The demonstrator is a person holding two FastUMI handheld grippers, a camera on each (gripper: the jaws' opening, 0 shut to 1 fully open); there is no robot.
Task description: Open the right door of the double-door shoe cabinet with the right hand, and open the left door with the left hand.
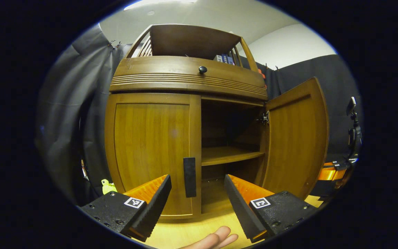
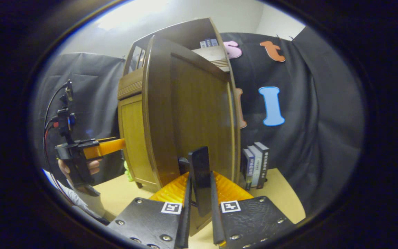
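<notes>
your right gripper [image 2: 199, 204] is clamped on the open right wooden door's black bar handle [image 2: 200, 176]; your left gripper [image 1: 197, 197] gapes wide, the closed left door's black handle [image 1: 189, 177] between its jaws, untouched.

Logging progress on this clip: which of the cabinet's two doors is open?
The right door, swung out on its hinge with the shelf exposed; the left door sits flush and closed.

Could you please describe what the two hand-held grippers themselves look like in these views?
Each hand-held gripper has two wedge-shaped, ridged fingers on flat black bolted plates, each plate bearing a small square black-and-white marker. This shows on the left hand-held gripper and the right hand-held gripper. Seen from the right gripper view, the left one has a black body with dark and red cables rising from a small mount on top.
</notes>
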